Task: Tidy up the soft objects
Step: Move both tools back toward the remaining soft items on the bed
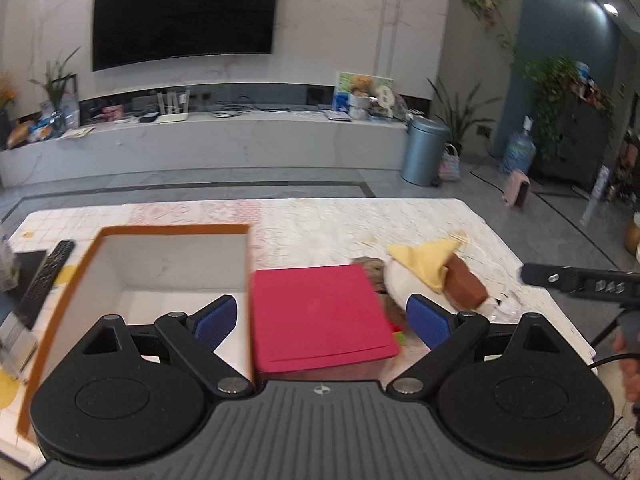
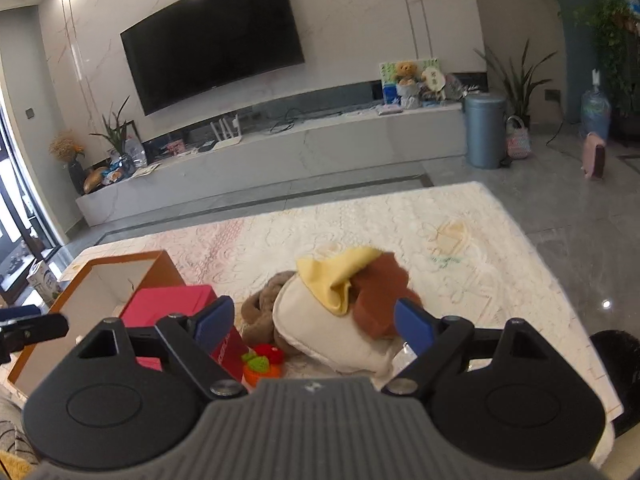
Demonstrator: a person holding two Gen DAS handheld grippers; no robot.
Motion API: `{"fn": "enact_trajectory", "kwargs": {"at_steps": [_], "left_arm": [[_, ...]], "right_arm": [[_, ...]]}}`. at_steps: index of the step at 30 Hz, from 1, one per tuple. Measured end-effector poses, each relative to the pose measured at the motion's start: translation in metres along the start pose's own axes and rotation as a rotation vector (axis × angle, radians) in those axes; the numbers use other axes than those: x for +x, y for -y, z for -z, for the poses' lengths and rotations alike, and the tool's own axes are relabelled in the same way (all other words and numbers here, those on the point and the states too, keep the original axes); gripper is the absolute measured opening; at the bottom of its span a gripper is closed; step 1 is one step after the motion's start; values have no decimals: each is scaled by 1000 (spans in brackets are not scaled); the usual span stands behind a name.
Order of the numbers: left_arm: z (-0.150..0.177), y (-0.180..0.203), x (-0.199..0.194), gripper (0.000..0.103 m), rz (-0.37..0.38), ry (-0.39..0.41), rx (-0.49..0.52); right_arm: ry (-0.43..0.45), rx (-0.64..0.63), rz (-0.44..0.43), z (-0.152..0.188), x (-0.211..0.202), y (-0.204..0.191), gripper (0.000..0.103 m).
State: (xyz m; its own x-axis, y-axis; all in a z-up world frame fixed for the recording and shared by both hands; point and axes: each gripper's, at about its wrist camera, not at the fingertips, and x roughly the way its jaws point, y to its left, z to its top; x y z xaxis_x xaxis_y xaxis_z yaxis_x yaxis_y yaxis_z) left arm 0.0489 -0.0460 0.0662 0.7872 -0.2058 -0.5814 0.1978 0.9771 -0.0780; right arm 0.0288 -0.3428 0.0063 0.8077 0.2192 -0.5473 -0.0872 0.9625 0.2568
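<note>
Two grippers: both held low over the table, fingers pointing toward the TV wall.
Left wrist view, left gripper point(image 1: 320, 320): level, jaws spread wide with nothing between the blue ribbed pads point(image 1: 214, 320).
Red box point(image 1: 320, 316): flat, smooth, rectangular lid, lying in the gap between the fingers without touching them.
Open carton point(image 1: 168, 256): orange outside, white inside, square-walled, ahead of the left finger.
Soft pile point(image 1: 424, 280): just beyond the right finger; cream cushion, yellow cloth, brown plush, all blurred.
Remote point(image 1: 46, 274): dark, slim, far left of the gripper.
Right wrist view, right gripper point(image 2: 314, 320): slightly tilted, jaws wide apart, holding nothing.
Cream cushion point(image 2: 324, 328): rounded, padded, lying between the fingers and just ahead.
Yellow cloth point(image 2: 336, 276): folded, draped over the cushion's far end.
Brown plush point(image 2: 380, 300): fuzzy, just beside the right pad point(image 2: 414, 326); contact unclear.
Knitted toy point(image 2: 264, 358): red, green, orange, near the gripper base.
Tablecloth point(image 2: 460, 248): pale, embossed, quilted.
</note>
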Motion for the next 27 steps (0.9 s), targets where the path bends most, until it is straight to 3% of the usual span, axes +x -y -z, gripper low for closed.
{"fn": "enact_trajectory", "kwargs": {"at_steps": [6, 13, 15, 21, 24, 27], "left_arm": [[-5, 35, 23, 103, 17, -30, 48], [2, 77, 52, 103, 3, -72, 161], [5, 88, 61, 103, 7, -79, 193], [11, 116, 89, 103, 29, -127, 277], [13, 125, 103, 103, 23, -148, 306], [17, 135, 120, 103, 29, -179, 382]], "right_arm": [[-33, 42, 19, 10, 19, 17, 86], [-108, 66, 159, 24, 51, 56, 86], [-133, 64, 214, 30, 59, 68, 93], [-218, -112, 293, 47, 91, 77, 97], [-259, -99, 246, 55, 109, 82, 97], [-270, -136, 276, 59, 122, 80, 90]]}}
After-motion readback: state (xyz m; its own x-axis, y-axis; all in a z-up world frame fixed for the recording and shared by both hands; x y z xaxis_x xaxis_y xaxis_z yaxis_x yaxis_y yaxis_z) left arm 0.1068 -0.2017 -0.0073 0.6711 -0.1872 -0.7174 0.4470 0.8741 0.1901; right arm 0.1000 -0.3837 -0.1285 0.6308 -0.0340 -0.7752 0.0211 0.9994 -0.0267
